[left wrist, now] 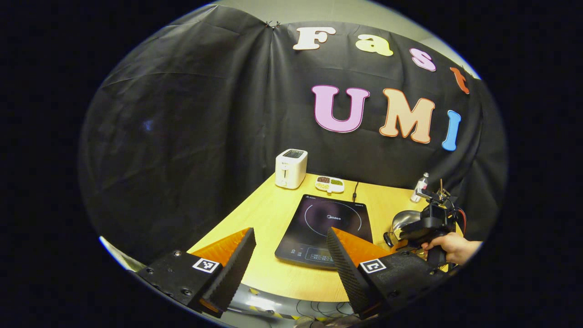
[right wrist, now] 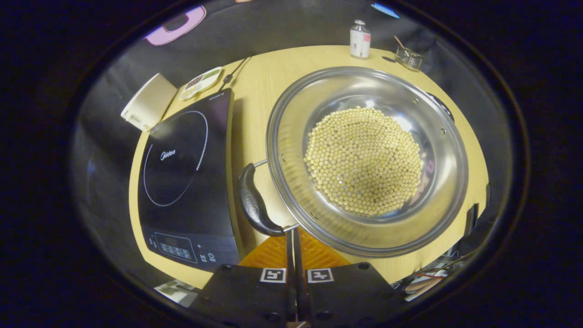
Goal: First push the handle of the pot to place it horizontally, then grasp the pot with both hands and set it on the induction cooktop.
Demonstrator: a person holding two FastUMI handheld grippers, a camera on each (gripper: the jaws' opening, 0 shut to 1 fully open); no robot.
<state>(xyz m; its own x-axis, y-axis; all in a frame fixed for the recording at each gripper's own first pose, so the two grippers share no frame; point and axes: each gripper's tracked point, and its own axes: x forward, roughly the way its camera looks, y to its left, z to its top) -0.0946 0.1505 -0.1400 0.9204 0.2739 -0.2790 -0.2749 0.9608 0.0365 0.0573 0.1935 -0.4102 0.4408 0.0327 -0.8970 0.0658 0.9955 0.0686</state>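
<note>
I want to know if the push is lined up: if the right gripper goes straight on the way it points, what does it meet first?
Most likely the pot's black handle: the shut right gripper sits just below its near end, with the steel pot behind. Depth is hard to judge.

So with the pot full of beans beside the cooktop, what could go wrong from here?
1. The right gripper, shut, sits at the pot's black handle; a hard push might slide the whole pot instead of turning the handle.
2. The soybeans lie loose and uncovered, so a tilted lift could spill them.
3. The left gripper is open, far from the pot.
</note>
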